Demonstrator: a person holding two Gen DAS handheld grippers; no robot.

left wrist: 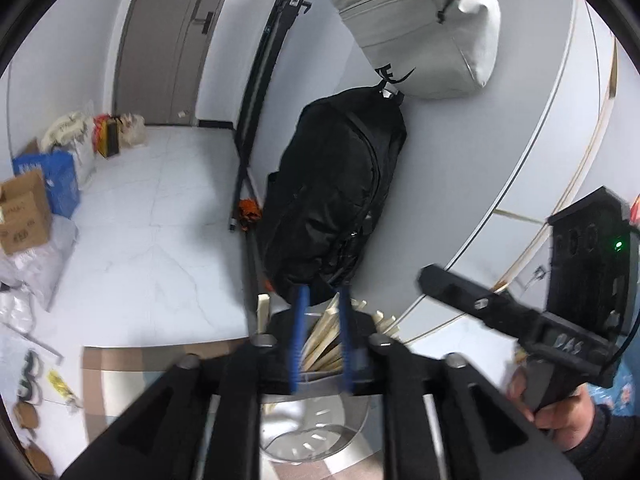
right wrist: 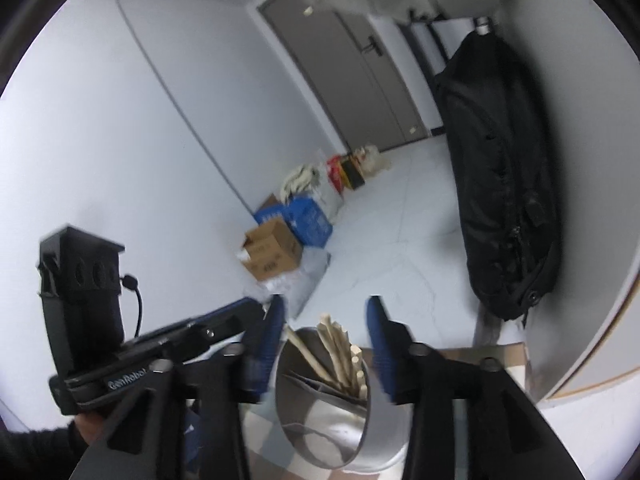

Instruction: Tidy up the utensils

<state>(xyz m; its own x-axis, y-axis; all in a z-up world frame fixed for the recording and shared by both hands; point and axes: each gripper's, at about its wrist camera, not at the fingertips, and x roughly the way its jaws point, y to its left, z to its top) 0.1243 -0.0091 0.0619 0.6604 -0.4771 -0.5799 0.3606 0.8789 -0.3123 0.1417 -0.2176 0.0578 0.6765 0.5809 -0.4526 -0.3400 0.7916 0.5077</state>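
A: Looking along the left gripper [left wrist: 322, 336], I see its blue-padded fingers [left wrist: 298, 340] a little apart above a round, shiny metal holder [left wrist: 320, 436] packed with pale wooden chopsticks [left wrist: 326, 340]. The pads press on nothing that I can make out; the sticks show in the gap, but whether they touch a pad I cannot tell.

B: And the right gripper [right wrist: 326, 344]?

A: Its blue fingers [right wrist: 378, 340] stand wider, one on each side of the holder's rim [right wrist: 280, 380], clear of it. The chopsticks lean together inside the holder toward its far wall, their square ends sticking out above the rim.

B: Where does the holder stand?

A: On a surface with a brown and cream checked cover [left wrist: 120, 364], near its far edge. Beyond the holder, a large black backpack [left wrist: 336, 196] hangs against the white wall, with a grey fabric bag [left wrist: 424, 28] above it.

B: Anything to the side?

A: Left of the holder, farther off on the white floor, sit a brown cardboard box [right wrist: 274, 254] and a blue bag [right wrist: 310, 220]. To its right, in the left wrist view, a hand [left wrist: 560, 404] grips the right gripper's black handle.
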